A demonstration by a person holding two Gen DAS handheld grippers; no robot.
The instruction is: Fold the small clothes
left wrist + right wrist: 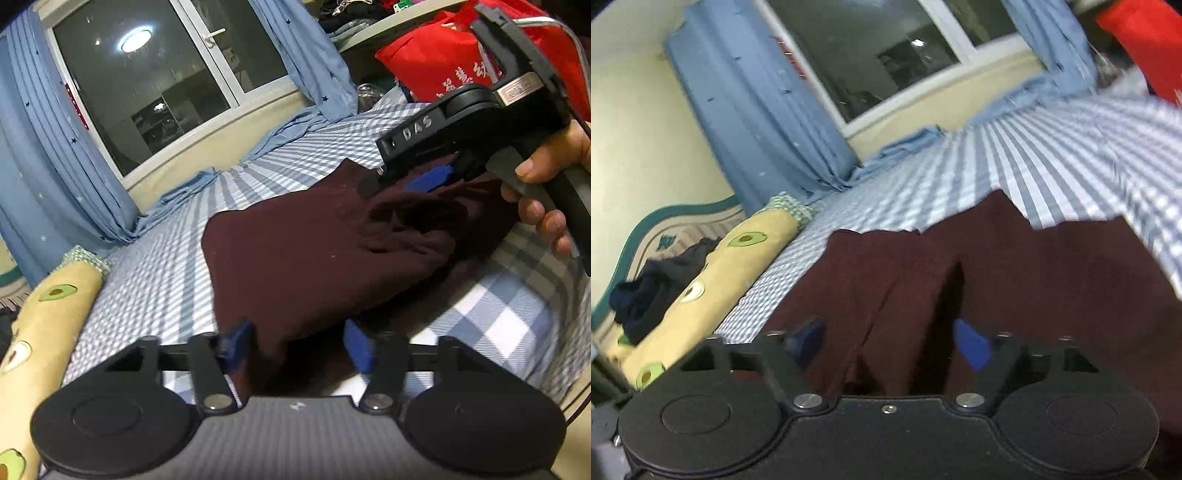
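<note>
Both grippers tilt down over the maroon garment [314, 258]: left gripper [301, 347] and right gripper [890, 343] each apparently straddle cloth, fingers half apart.

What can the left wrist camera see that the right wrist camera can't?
Only the left wrist view shows the right hand-held gripper, the hand holding it, and the red bag. Only the right wrist view shows the dark clothes pile. Both show the maroon garment, checked sheet, avocado pillow, blue curtains and window.
</note>
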